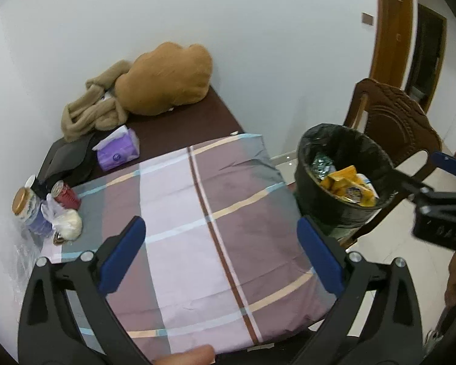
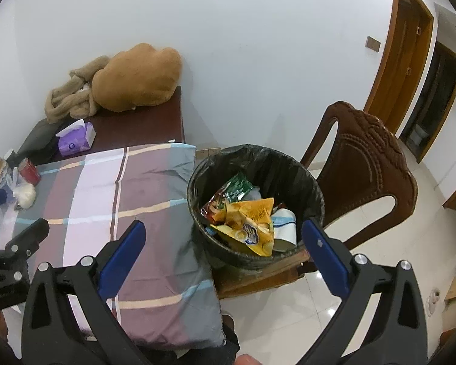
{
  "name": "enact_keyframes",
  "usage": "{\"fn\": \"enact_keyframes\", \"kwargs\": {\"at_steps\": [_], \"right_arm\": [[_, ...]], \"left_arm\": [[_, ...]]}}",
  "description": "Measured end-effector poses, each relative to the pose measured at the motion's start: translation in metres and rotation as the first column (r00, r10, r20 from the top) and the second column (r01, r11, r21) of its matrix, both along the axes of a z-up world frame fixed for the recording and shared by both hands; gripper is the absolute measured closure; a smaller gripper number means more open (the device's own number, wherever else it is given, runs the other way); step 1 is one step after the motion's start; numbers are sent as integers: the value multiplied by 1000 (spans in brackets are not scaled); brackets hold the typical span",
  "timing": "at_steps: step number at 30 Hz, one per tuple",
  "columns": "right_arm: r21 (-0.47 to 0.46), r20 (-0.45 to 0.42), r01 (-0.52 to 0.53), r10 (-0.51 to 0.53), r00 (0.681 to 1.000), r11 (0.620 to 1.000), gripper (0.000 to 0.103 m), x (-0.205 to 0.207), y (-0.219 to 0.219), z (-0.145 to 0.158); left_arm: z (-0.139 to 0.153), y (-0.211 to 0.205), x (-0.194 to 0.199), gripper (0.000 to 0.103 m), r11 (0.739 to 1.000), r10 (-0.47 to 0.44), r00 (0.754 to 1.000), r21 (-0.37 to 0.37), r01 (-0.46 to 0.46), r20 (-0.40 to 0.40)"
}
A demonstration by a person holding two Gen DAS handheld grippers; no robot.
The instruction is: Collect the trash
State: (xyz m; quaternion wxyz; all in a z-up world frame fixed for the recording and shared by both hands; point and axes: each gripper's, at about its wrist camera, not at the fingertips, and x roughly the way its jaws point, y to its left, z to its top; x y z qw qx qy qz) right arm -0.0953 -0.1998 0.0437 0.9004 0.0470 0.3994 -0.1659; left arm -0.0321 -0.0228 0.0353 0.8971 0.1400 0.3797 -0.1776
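My left gripper [image 1: 220, 225] stands open and empty above the checked cloth [image 1: 197, 213] on the table. My right gripper [image 2: 223, 225] is open and empty too, just in front of the black lined trash bin [image 2: 273, 164], which stands on a wooden chair seat beside the table. Yellow wrappers [image 2: 252, 219], a green wrapper [image 2: 238, 190] and white paper lie in the bin [image 1: 328, 216]. At the table's left edge are a red can [image 1: 67, 194], a gold-lidded jar [image 1: 27, 210] and a white crumpled plastic bag [image 1: 68, 225].
A purple tissue pack [image 1: 118, 152], a dark bag, a beige scarf and a brown cushion [image 1: 167, 79] sit at the table's far end against the wall. A carved wooden chair [image 2: 361, 164] holds the bin. Tiled floor and wooden doors [image 2: 410, 60] lie to the right.
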Motion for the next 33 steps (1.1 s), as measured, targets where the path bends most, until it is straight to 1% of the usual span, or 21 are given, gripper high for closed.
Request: {"fn": "enact_keyframes", "kwargs": {"at_steps": [4,8,12,16,21,25,28,33], "right_arm": [[-7,3,7,-7,1000,1000,3,-3,-1,3],[-1,12,1,-1,1000,1000,3,-4,-7,5],[-4,4,-30,30,1000,1000,3,1,-12,6],[-17,-21,-54,54,998,998,3,7,-13,3],[0,-34,-57,57,998,998,3,10,-17,-4],[4,-34,-55,55,998,998,3,11,-19,-5],[10,-39,-44,45,998,999,3,11,-20,-8],[14,-35,-24,25,999,1000,3,10,-22,-10]], "left_arm": [[2,-8,-8,3,1000,-17,1000,5,17,0],[2,-11,-7,3,1000,11,1000,8,-11,-10],[7,-12,-6,3,999,41,999,2,-41,-10],[8,-14,-8,3,999,43,999,6,-43,-9],[1,-14,-4,3,999,53,997,9,-53,-60],[-10,-13,1,3,998,57,988,-8,-59,-142],[-18,-15,4,3,998,63,981,-4,-65,-184],[-18,-14,5,3,998,68,982,3,-69,-176]]}}
